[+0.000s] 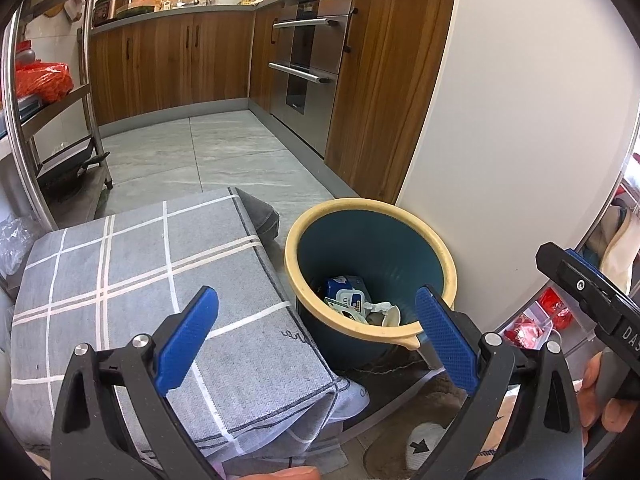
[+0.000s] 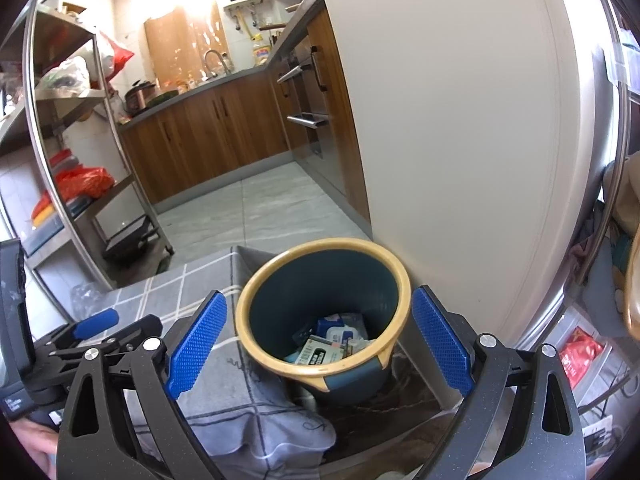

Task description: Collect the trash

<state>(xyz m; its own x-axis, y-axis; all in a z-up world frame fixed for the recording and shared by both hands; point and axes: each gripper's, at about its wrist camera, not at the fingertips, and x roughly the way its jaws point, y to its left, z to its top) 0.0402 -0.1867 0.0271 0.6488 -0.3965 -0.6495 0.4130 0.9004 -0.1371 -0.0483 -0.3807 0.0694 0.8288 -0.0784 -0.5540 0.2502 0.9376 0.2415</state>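
Teal trash bin [image 2: 320, 312] with yellow rim, wrappers [image 2: 332, 346] inside.
Beside the bin, left gripper [image 1: 316, 344] and right gripper [image 2: 318, 344] gape wide, empty.

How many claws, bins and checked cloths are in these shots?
Claws: 2, the left claw and the right claw, both open and empty
Trash bins: 1, the blue bin with a yellow rim, litter inside
Checked cloths: 1, the grey checked cloth beside the bin
Total: 4

dark teal trash bin [image 1: 372, 248] with yellow rim, upright on floor beside white panel, holding trash [image 1: 352, 300]: blue wipes pack, printed packets, crumpled white paper at bottom.
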